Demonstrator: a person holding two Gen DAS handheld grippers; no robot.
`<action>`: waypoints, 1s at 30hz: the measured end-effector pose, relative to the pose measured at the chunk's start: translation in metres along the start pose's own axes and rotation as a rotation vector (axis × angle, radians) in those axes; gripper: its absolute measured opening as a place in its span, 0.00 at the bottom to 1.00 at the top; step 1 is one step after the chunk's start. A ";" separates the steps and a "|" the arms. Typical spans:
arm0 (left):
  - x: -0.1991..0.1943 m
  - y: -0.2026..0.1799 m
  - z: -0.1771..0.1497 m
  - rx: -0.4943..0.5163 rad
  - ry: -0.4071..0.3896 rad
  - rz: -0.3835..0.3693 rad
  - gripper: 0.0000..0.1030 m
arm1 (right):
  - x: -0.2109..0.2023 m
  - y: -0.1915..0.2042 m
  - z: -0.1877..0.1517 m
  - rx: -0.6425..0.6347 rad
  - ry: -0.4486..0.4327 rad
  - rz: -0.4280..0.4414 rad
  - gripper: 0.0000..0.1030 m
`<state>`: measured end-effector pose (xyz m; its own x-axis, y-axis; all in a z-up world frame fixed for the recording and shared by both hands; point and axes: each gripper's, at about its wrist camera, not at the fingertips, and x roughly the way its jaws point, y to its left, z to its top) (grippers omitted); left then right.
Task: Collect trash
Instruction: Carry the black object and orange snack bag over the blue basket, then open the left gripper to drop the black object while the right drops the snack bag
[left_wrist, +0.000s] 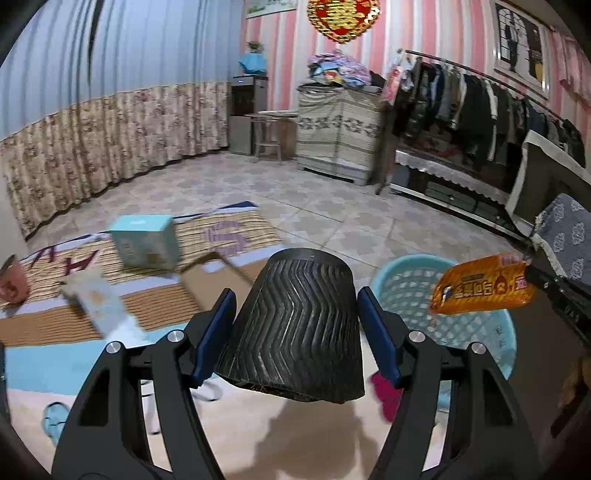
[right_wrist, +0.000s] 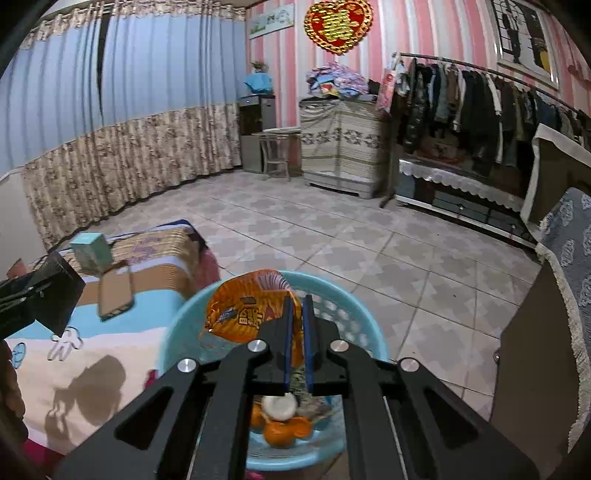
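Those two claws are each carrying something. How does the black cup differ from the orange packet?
The black cup is stiff, ridged and dark; the orange packet is a thin, crinkly, printed wrapper. The cup sits between the widely spread fingers of the left gripper; the packet is pinched flat in the nearly closed right gripper. The packet hangs over the blue basket; the cup is beside it, over the bed. Both are held in the air.

Both views are evenly lit indoors with a cool cast, and the light seems to come from above and behind, since dark gripper-shaped shadows (right_wrist: 88, 391) fall forward on the bedding (left_wrist: 258, 435). Fisheye distortion bows the curtains (left_wrist: 110, 92) and blackens the corners. The teal box (left_wrist: 146, 242) and paper scraps (left_wrist: 99, 299) are smeared by motion blur in the left view.
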<state>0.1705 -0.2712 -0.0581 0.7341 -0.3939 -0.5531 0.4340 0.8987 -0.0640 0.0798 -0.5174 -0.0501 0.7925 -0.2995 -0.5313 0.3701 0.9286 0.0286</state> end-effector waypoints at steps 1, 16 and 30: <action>0.005 -0.009 0.001 0.007 -0.001 -0.010 0.64 | 0.002 -0.003 -0.001 0.005 0.001 -0.007 0.05; 0.065 -0.084 0.000 0.071 0.034 -0.122 0.64 | 0.024 -0.034 -0.009 0.035 0.018 -0.059 0.05; 0.055 -0.061 0.016 0.048 0.012 -0.097 0.84 | 0.035 -0.019 -0.014 0.031 0.044 -0.039 0.05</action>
<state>0.1927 -0.3503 -0.0713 0.6810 -0.4761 -0.5564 0.5278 0.8458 -0.0778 0.0939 -0.5428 -0.0814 0.7553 -0.3245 -0.5694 0.4154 0.9091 0.0328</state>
